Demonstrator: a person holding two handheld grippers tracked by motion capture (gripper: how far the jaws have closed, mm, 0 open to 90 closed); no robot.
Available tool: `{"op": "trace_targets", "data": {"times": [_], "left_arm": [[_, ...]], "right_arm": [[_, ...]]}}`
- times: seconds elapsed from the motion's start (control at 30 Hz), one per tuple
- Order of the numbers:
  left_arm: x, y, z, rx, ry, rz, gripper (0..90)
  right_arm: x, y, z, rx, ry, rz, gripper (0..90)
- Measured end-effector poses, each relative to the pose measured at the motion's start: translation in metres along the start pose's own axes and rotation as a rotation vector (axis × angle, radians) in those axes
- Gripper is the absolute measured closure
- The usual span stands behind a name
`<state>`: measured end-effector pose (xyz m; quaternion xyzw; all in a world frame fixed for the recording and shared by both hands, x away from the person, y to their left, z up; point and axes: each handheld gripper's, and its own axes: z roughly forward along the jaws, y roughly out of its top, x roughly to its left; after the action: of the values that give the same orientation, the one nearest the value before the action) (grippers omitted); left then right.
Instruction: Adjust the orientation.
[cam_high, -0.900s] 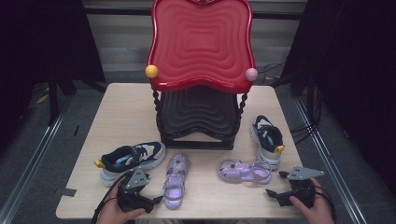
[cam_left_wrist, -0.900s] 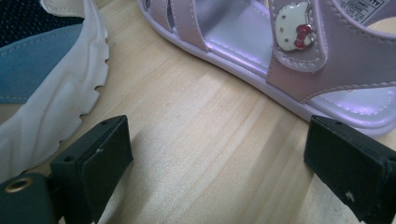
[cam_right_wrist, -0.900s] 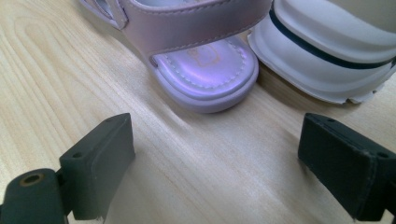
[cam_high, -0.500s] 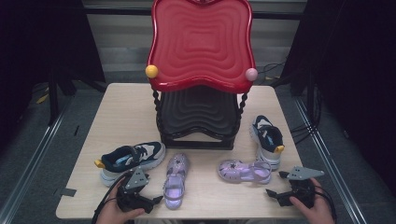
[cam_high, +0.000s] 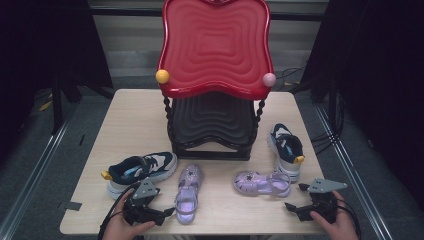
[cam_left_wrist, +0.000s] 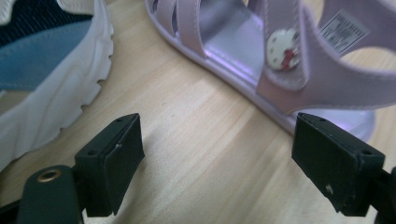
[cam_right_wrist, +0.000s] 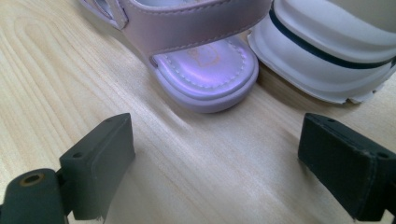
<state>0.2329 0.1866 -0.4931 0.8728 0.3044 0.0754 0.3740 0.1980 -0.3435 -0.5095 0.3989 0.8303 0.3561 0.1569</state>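
A pale wood worktop (cam_high: 135, 125) carries a two-tier stand (cam_high: 215, 100), red tray on top and black tier below, with a yellow ball (cam_high: 162, 76) and a pink ball (cam_high: 269, 79) at its front corners.

The left tongs (cam_high: 167, 212) rest low at the near edge, held in a person's left hand (cam_high: 125, 227). Their jaws stand wide apart with nothing between them but bare wood. Just ahead of the tongs and slightly to one side lies a lilac sandal (cam_high: 187, 194), its heel end close to the jaw tips but not touching. In the left gripper view the sandal (cam_left_wrist: 280, 60) shows a round white stud with a red mark on its strap, and a white sticker with a barcode (cam_left_wrist: 348, 30); the print is too small to read. On the other side of these tongs lies a navy and blue sneaker (cam_high: 140, 170) with a white ridged sole.

The right tongs (cam_high: 291, 207), held in the right hand (cam_high: 337, 222), are also open and empty. Just ahead of them lies a second lilac sandal (cam_high: 262, 182), apart from the jaws. In the right gripper view its insole heel (cam_right_wrist: 208, 70) bears a faint stamped mark that cannot be read. Beside it, touching or nearly so, is a second sneaker (cam_high: 286, 147), white-soled with a dark stripe.
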Motion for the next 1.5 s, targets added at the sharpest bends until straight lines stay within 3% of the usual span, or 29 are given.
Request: {"op": "trace_targets", "data": {"times": [0.1,0.3,0.57,1.03,1.5], "left_arm": [[-0.003,0.005,-0.006,0.004,0.016,-0.013,16.2],[-0.004,0.015,-0.024,-0.054,0.034,-0.061,18.5],[-0.005,0.031,-0.028,-0.095,0.002,-0.125,20.0],[-0.017,0.049,-0.001,-0.049,0.019,-0.119,25.2],[-0.017,0.047,0.003,-0.063,0.075,-0.098,33.9]], "right_arm": [[0.0,0.0,0.0,-0.002,0.0,0.001,9.9],[0.0,0.0,0.0,-0.003,-0.001,0.001,9.9],[0.0,0.0,0.0,-0.004,-0.002,0.001,9.9],[0.001,-0.001,0.0,-0.002,-0.005,0.006,9.9],[0.002,-0.001,-0.001,0.0,-0.012,0.01,9.9]]}}
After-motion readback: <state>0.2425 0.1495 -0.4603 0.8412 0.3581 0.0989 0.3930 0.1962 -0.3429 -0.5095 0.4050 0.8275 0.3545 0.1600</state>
